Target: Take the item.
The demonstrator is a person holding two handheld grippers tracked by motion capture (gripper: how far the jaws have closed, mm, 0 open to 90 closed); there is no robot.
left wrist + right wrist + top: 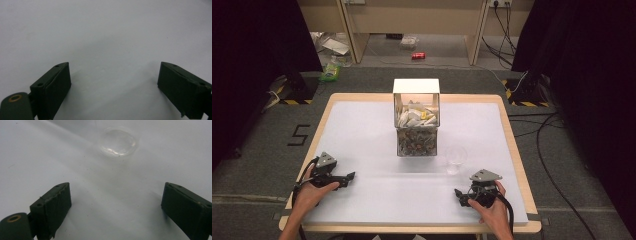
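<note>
left gripper [343, 179] jaws apart, empty | right gripper [460, 196] same | clear cup [456, 159] centre-right: likely light, crushable; grip mid-wall gently

Recording lab, black curtains [257, 45], hazard-taped stands [292, 97] (floor cables [547, 150]), white table [362, 130]
</note>
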